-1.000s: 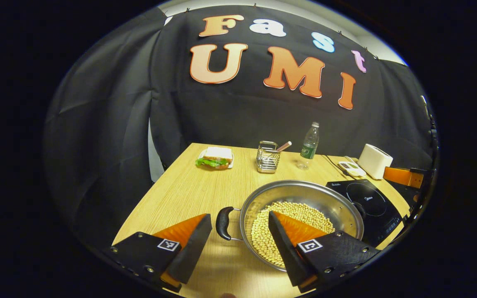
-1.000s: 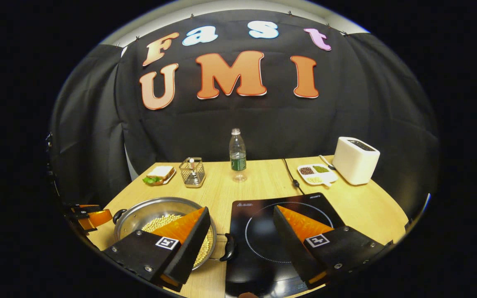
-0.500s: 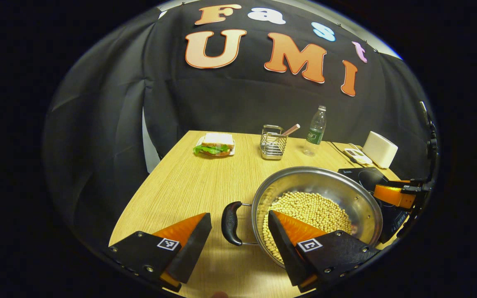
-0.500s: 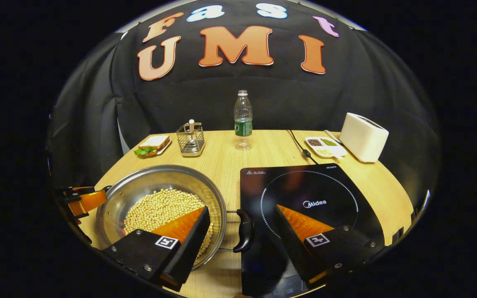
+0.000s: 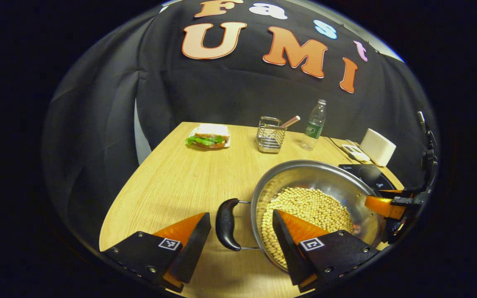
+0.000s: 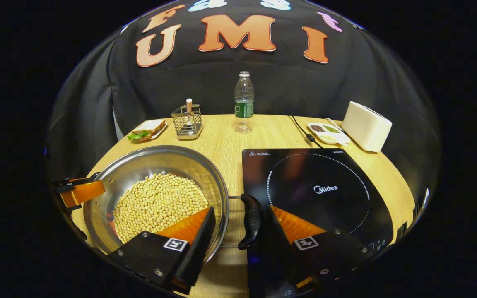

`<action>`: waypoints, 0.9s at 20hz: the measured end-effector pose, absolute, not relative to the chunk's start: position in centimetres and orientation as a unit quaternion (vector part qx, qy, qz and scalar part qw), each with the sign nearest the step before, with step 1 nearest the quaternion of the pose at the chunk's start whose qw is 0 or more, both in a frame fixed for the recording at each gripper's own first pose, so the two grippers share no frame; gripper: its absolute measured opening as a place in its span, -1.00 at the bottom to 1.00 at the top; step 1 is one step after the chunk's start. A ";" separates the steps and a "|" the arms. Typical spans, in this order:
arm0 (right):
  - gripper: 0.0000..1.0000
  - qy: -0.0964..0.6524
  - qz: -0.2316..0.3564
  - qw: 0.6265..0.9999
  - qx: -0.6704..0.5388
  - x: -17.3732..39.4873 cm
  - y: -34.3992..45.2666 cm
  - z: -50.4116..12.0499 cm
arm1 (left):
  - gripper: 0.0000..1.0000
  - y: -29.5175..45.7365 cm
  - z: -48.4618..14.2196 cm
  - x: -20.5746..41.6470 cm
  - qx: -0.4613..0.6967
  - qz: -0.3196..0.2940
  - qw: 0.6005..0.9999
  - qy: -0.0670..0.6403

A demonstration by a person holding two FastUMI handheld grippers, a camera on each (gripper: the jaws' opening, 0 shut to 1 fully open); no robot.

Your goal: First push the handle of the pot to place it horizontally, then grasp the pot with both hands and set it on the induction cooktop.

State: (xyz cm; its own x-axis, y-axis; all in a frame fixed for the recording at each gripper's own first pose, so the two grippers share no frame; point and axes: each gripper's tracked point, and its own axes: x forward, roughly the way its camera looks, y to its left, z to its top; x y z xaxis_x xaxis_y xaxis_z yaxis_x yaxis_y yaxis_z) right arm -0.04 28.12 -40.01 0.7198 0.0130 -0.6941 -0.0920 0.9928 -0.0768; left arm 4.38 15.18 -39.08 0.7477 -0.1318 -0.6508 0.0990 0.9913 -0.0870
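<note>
A steel pot [image 5: 313,174] holding soybeans [image 5: 304,207] sits on the wooden table [image 5: 180,178], just left of the black induction cooktop [image 6: 317,190]. In the left gripper view its black left handle [image 5: 227,223] lies between the spread fingers of my left gripper [image 5: 240,219], which is open. The right gripper view has the pot [image 6: 160,159] at the left. Its black right handle [image 6: 251,219] stands between the fingers of my right gripper [image 6: 242,213], also open. Each gripper appears at the far side of the pot in the other's view, the right gripper [image 5: 383,206] and the left gripper [image 6: 81,192].
At the back of the table stand a sandwich on a plate [image 6: 145,129], a wire holder [image 6: 187,122], a water bottle [image 6: 244,103], a small dish of grains [image 6: 327,133] and a white toaster [image 6: 366,126]. A cable [image 6: 302,130] runs to the cooktop.
Both grippers have come forward and lower towards the pot. Each handle now lies between a gripper's open fingers. The pot has kept its place.
</note>
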 end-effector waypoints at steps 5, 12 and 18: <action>0.21 0.364 0.024 0.930 -0.043 0.3 28.3 -40.0 | 0.04 15.5 -39.5 3.5 -0.019 -0.045 0.932 0.358; 0.00 0.369 0.030 0.929 -0.026 0.5 28.3 -40.0 | -0.05 15.4 -39.8 2.7 -0.028 -0.036 0.929 0.367; 0.00 0.368 0.034 0.929 -0.017 0.3 28.1 -40.0 | 0.20 14.9 -40.7 2.1 0.004 -0.047 0.915 0.401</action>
